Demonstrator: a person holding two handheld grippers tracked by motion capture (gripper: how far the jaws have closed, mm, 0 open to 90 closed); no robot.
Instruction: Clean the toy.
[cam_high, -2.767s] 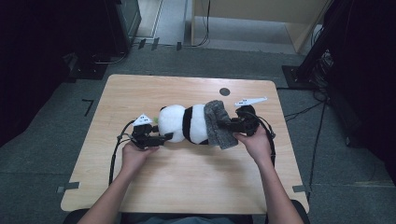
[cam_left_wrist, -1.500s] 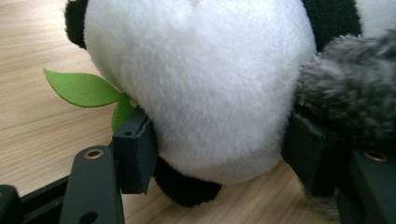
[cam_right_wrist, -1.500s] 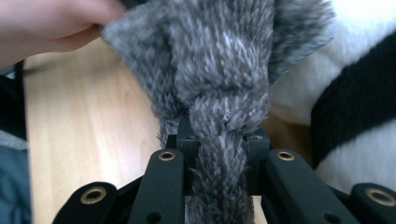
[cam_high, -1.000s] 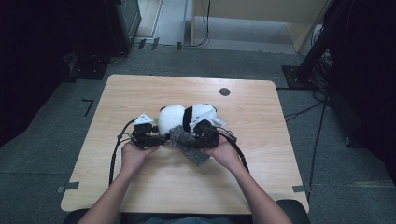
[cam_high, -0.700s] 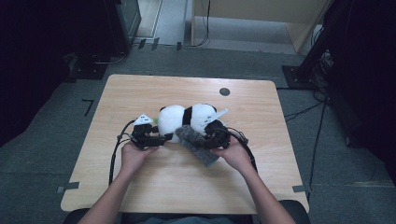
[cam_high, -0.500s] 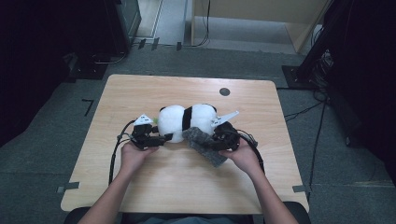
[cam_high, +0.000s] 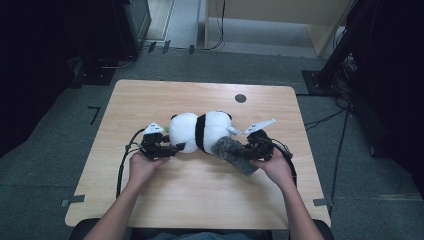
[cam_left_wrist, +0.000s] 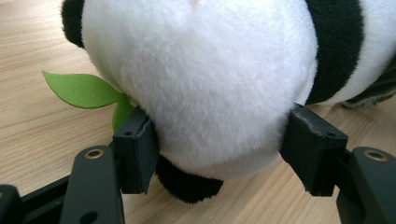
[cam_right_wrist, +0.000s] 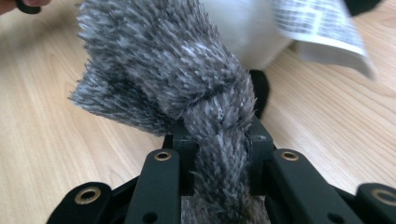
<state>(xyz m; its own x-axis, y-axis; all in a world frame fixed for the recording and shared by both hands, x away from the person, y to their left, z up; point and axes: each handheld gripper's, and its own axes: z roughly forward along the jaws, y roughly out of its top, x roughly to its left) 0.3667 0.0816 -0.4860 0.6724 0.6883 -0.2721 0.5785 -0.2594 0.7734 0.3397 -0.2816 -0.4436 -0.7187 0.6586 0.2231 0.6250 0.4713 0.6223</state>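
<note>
A person sits at a pale wooden counter with 1 two-jaw tool in each hand. A plush panda lies on its side near the middle of the counter, its long axis running left to right between the 2 tools.

The left tool sits at the panda's left end, its jaws pressed against either side of the round white head, holding it in place. In the left gripper view the panda is a soft white ball with a black band across the body, a black patch underneath, and a green felt leaf poking out beside it.

The right tool is at the panda's right end, jaws nearly shut on a bunched piece of shaggy grey cloth. The cloth trails from the panda's rear toward the person, lying just beside the body. In the right gripper view the cloth is gathered into a thick twist between the jaws, fanning out beyond them. A white printed label sticks out of the panda nearby.

The right hand is nearer the cloth, so any pull would run rightward, away from the pinned head.
</note>
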